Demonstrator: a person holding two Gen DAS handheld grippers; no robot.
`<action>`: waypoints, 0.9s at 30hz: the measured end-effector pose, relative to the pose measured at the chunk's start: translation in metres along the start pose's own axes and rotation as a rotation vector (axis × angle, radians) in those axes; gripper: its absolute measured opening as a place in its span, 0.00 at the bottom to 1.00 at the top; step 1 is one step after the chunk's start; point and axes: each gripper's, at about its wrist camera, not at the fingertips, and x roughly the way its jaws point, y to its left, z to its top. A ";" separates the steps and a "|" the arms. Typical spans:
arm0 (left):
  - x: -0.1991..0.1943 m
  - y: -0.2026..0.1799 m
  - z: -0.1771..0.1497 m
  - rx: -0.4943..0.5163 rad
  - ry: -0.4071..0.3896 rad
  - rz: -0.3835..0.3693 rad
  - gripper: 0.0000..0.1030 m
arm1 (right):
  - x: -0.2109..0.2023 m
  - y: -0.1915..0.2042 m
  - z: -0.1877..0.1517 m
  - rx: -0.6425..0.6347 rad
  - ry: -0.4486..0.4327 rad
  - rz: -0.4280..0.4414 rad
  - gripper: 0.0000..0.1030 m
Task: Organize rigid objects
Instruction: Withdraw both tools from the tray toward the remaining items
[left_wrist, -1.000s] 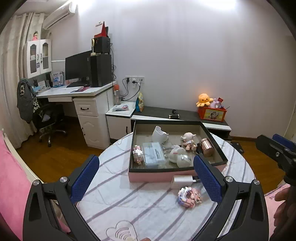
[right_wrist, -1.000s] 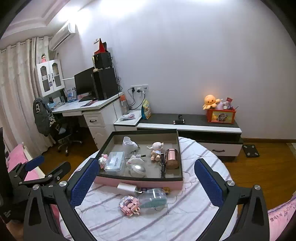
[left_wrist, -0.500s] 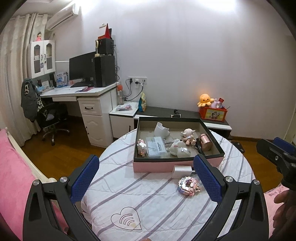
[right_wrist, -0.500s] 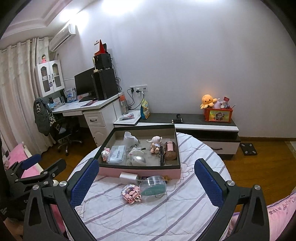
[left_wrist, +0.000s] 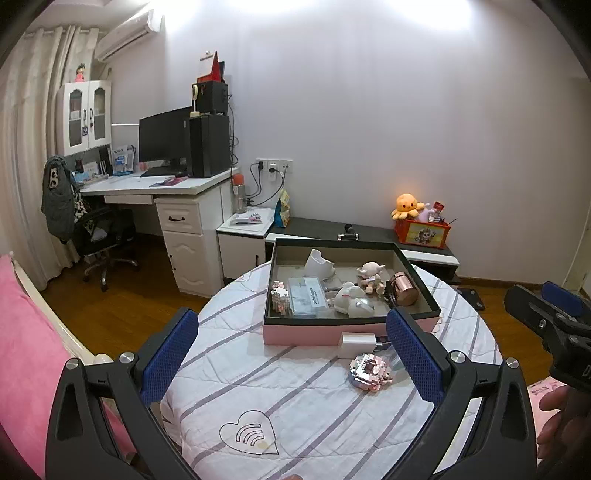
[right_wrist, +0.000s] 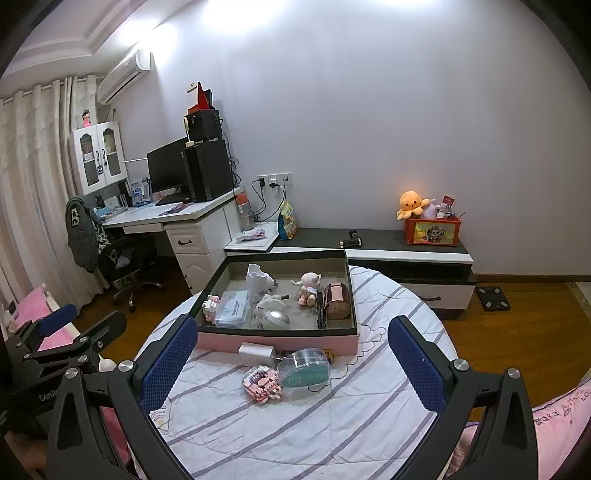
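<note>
Both tools hang spread and empty at the desk's (right_wrist: 369, 435) near edge. Ahead of the right tool (right_wrist: 291, 354), slightly left, lies the pink brick toy (right_wrist: 261, 384), touching the clear case (right_wrist: 304, 373). Beyond sits the tray (right_wrist: 277, 341). The left tool (left_wrist: 291, 354) looks farther off.

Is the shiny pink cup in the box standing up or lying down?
Lying down. The rose-gold cup rests on its side in the box.
</note>
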 end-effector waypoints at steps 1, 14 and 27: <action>-0.001 0.000 0.000 0.000 0.000 0.000 1.00 | 0.000 0.000 0.000 0.000 0.000 0.001 1.00; -0.002 -0.002 0.004 -0.004 0.007 -0.003 1.00 | 0.000 0.000 0.000 -0.002 0.007 -0.003 1.00; 0.017 -0.005 -0.007 -0.007 0.056 -0.014 1.00 | 0.014 -0.015 -0.004 0.001 0.054 -0.024 1.00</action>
